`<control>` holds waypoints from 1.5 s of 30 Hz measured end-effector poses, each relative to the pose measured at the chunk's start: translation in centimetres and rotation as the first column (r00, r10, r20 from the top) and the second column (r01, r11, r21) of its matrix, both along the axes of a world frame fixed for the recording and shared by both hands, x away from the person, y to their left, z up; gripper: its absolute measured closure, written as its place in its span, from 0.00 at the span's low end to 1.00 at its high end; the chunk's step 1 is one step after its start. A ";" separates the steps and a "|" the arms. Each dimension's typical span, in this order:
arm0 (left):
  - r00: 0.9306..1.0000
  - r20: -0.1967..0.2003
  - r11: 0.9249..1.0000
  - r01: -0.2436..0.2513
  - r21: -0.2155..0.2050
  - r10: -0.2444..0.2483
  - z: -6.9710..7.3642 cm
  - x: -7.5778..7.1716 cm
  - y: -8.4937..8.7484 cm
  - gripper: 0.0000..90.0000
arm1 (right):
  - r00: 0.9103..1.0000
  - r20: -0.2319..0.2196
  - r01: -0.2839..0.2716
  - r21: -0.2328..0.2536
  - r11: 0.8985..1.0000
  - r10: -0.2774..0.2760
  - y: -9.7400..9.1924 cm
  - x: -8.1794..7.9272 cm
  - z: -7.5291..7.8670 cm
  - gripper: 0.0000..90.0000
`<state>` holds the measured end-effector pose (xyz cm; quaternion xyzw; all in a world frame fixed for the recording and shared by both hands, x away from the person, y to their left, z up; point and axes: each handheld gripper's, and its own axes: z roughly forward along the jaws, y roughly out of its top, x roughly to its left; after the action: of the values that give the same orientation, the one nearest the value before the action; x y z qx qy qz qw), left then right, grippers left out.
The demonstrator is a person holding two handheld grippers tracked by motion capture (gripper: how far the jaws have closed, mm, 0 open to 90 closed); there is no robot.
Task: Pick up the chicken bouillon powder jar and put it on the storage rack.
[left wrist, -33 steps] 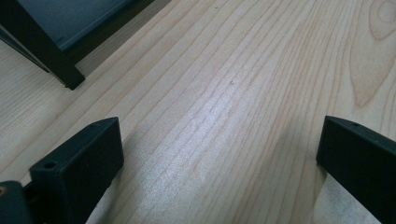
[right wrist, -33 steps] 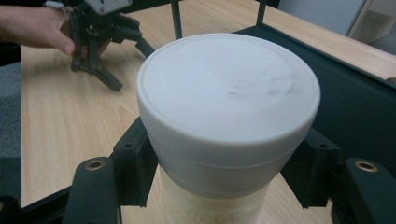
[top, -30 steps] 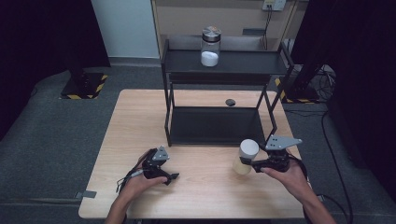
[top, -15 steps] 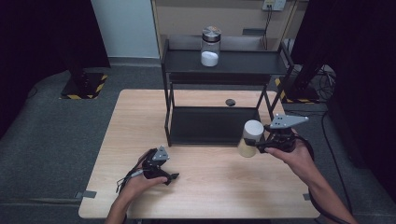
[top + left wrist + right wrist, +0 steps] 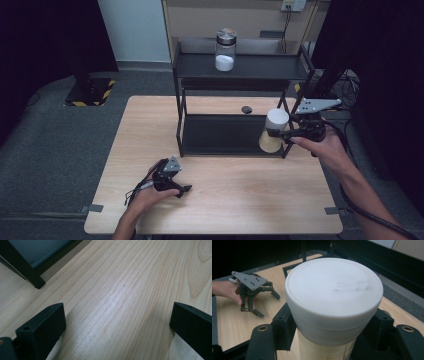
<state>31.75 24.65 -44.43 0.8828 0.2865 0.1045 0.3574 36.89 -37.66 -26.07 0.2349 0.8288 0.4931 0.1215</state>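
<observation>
A jar with a white lid [image 5: 334, 290] and a cream body is clamped between the jaws of my right gripper [image 5: 278, 134]. It hangs tilted above the table, in front of the right front post of the black two-level rack [image 5: 240, 72]. My left gripper [image 5: 182, 191] rests on the wooden table [image 5: 240, 200] near the front edge. It stands open, with bare wood between its jaws [image 5: 117, 325]. The left gripper [image 5: 268, 304] also shows farther off in the right gripper view, a hand on it.
A glass jar [image 5: 226, 50] holding white powder stands on the rack's top shelf. A small dark round object [image 5: 246, 109] lies on the table behind the rack's lower shelf [image 5: 225, 135]. Dark floor surrounds the table.
My right gripper has lifted the white-lidded jar off the table and carried it up and back toward the rack. The left gripper has stayed where it was.
</observation>
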 end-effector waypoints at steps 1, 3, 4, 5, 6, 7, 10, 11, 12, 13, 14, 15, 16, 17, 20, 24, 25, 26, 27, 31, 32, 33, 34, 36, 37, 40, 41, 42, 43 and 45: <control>1.000 -0.001 1.000 0.000 -0.001 0.000 0.0 0.0 0.0 0.00 | 1.000 0.001 -0.002 -0.001 1.000 0.002 0.0 0.1 0.4 0.40; 1.000 0.000 1.000 0.000 0.000 0.000 0.0 0.0 0.0 0.00 | 1.000 0.004 -0.010 -0.003 1.000 0.010 0.1 0.3 1.5 0.40; 1.000 0.000 1.000 0.000 0.000 0.000 0.0 0.0 0.0 0.00 | 1.000 0.005 -0.012 -0.002 1.000 0.012 0.1 0.4 1.9 0.40; 1.000 0.000 1.000 0.000 0.000 0.000 0.0 0.0 0.0 0.00 | 1.000 0.005 -0.016 -0.002 1.000 0.016 0.2 0.5 2.5 0.40; 1.000 0.000 1.000 0.000 0.000 0.000 0.0 0.0 0.0 0.00 | 1.000 0.006 -0.020 -0.004 1.000 0.020 0.2 0.6 3.0 0.40; 1.000 0.000 1.000 0.000 0.000 0.000 0.0 0.0 0.0 0.00 | 1.000 0.009 -0.023 -0.006 1.000 0.023 0.3 0.7 3.5 0.40; 1.000 -0.002 1.000 -0.001 -0.001 0.001 0.0 0.0 0.0 0.00 | 0.999 0.017 -0.028 -0.016 0.999 0.028 0.5 0.9 5.1 0.40; 1.000 0.000 1.000 0.000 0.000 0.000 0.0 0.0 0.0 0.00 | 0.999 0.021 -0.030 -0.019 0.999 0.031 0.6 1.0 5.8 0.40; 1.000 0.000 1.000 0.000 0.000 0.000 0.0 0.0 0.0 0.00 | 0.999 0.024 -0.031 -0.018 0.999 0.032 0.6 1.0 6.4 0.40; 1.000 0.000 1.000 0.000 0.000 0.000 0.0 0.0 0.0 0.00 | 0.999 0.026 -0.034 -0.015 0.999 0.034 0.6 1.2 7.1 0.40; 1.000 0.000 1.000 0.000 0.000 0.000 0.0 0.0 0.0 0.00 | 0.999 0.026 -0.034 -0.011 0.999 0.034 0.5 1.3 7.5 0.40; 1.000 0.000 1.000 0.000 0.000 0.000 0.0 0.0 0.0 0.00 | 0.999 0.025 -0.034 -0.008 0.999 0.034 0.5 1.3 7.8 0.40; 1.000 0.000 1.000 0.000 0.000 0.000 0.0 0.0 0.0 0.00 | 0.999 0.028 -0.035 -0.004 0.999 0.035 0.5 1.4 8.5 0.40; 1.000 0.000 1.000 0.000 0.000 0.000 0.0 0.0 0.0 0.00 | 0.999 0.029 -0.035 -0.002 0.999 0.035 0.5 1.5 9.0 0.40; 1.000 -0.002 1.000 0.000 -0.001 0.000 0.0 0.0 0.0 0.00 | 0.999 0.034 -0.036 0.001 0.999 0.036 0.5 1.7 10.5 0.40; 1.000 0.000 1.000 0.000 -0.001 0.000 0.0 0.0 0.0 0.00 | 0.998 0.041 -0.036 0.000 0.999 0.036 0.6 2.2 12.7 0.40; 1.000 0.000 1.000 0.000 -0.001 0.000 0.0 0.0 0.0 0.00 | 0.998 0.043 -0.036 0.001 0.999 0.036 0.6 2.4 13.1 0.40; 1.000 0.000 1.000 0.000 -0.001 0.000 0.0 0.0 0.0 0.00 | 0.998 0.045 -0.035 0.003 0.999 0.035 0.6 2.5 13.5 0.40; 1.000 -0.002 1.000 -0.001 -0.002 0.001 0.0 0.0 0.0 0.00 | 0.998 0.048 -0.035 0.003 0.999 0.035 0.6 2.7 13.9 0.40; 1.000 0.000 1.000 0.001 0.000 -0.001 0.0 0.0 0.0 0.00 | 0.998 0.054 -0.033 0.015 0.999 0.032 0.6 3.6 15.2 0.40; 1.000 -0.002 1.000 -0.001 -0.002 0.001 0.0 0.0 0.0 0.00 | 0.998 0.056 -0.029 0.016 0.999 0.028 0.7 3.9 15.6 0.40; 1.000 -0.002 1.000 -0.001 -0.001 0.001 0.0 0.0 0.0 0.00 | 0.998 0.057 -0.024 0.018 1.000 0.023 0.7 4.1 15.9 0.40; 1.000 -0.002 1.000 -0.001 -0.001 0.001 0.0 0.0 0.0 0.00 | 0.998 0.060 -0.021 0.016 1.000 0.020 0.8 4.3 16.2 0.40; 1.000 -0.002 1.000 0.000 0.000 0.000 0.0 0.0 0.0 0.00 | 0.998 0.066 -0.014 0.013 1.000 0.013 1.0 4.8 16.8 0.40; 1.000 -0.002 1.000 -0.001 -0.001 0.001 0.0 0.0 0.0 0.00 | 0.998 0.069 -0.011 0.012 1.000 0.010 1.1 5.0 16.9 0.40; 1.000 0.000 1.000 0.001 0.000 -0.001 0.0 0.0 0.0 0.00 | 0.997 0.078 0.007 0.007 1.000 -0.008 1.5 5.8 17.6 0.40; 1.000 -0.002 1.000 -0.001 -0.001 0.001 0.0 0.0 0.0 0.00 | 0.997 0.080 0.012 0.007 1.000 -0.012 1.6 6.0 17.7 0.40; 1.000 -0.002 1.000 -0.001 -0.001 0.001 0.0 0.0 0.0 0.00 | 0.997 0.081 0.019 0.006 1.000 -0.019 1.7 6.3 17.8 0.40; 1.000 -0.002 1.000 -0.001 -0.001 0.001 0.0 0.0 0.0 0.00 | 0.996 0.087 0.031 -0.002 1.000 -0.031 2.0 6.8 18.0 0.40; 1.000 -0.001 1.000 -0.001 -0.001 0.001 0.0 0.0 0.0 0.00 | 0.995 0.092 0.038 -0.010 0.999 -0.037 2.3 7.3 18.1 0.40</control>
<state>31.75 24.64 -44.44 0.8826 0.2871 0.1039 0.3576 44.16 -35.36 -7.99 0.2268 0.8205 0.4963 0.1702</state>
